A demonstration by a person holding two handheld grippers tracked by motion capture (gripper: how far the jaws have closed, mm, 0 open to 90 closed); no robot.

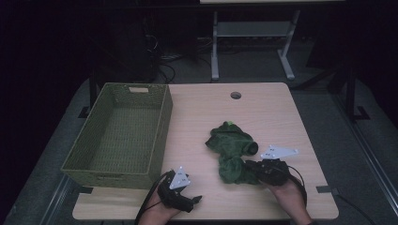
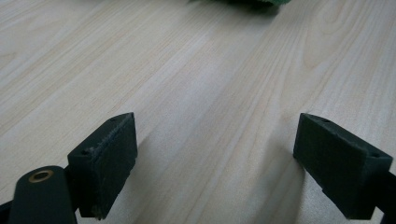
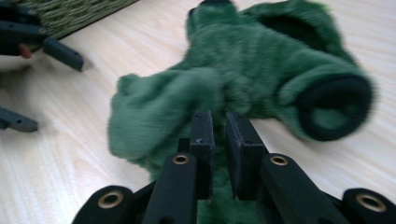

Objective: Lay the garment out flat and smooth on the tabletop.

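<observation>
A fuzzy green garment (image 1: 231, 140) lies crumpled on the wooden table (image 1: 267, 108), right of centre. It has dark-lined cuffs, and one cuff (image 3: 334, 106) gapes toward the right gripper view. My right gripper (image 1: 249, 165) rests on the garment's near end; its jaws (image 3: 219, 140) stand almost together, pinching a fold of the green fabric (image 3: 159, 112). My left gripper (image 1: 193, 200) sits low at the table's front edge, pointing right, open over bare wood (image 2: 219, 158). An edge of the garment (image 2: 243, 2) shows at the top of the left gripper view.
A green woven basket (image 1: 162, 125) stands empty on the table's left side, and its wall (image 3: 70, 14) shows in the right gripper view. A cable hole (image 1: 235, 95) is near the table's far edge. Desk legs and cables lie on the floor beyond.
</observation>
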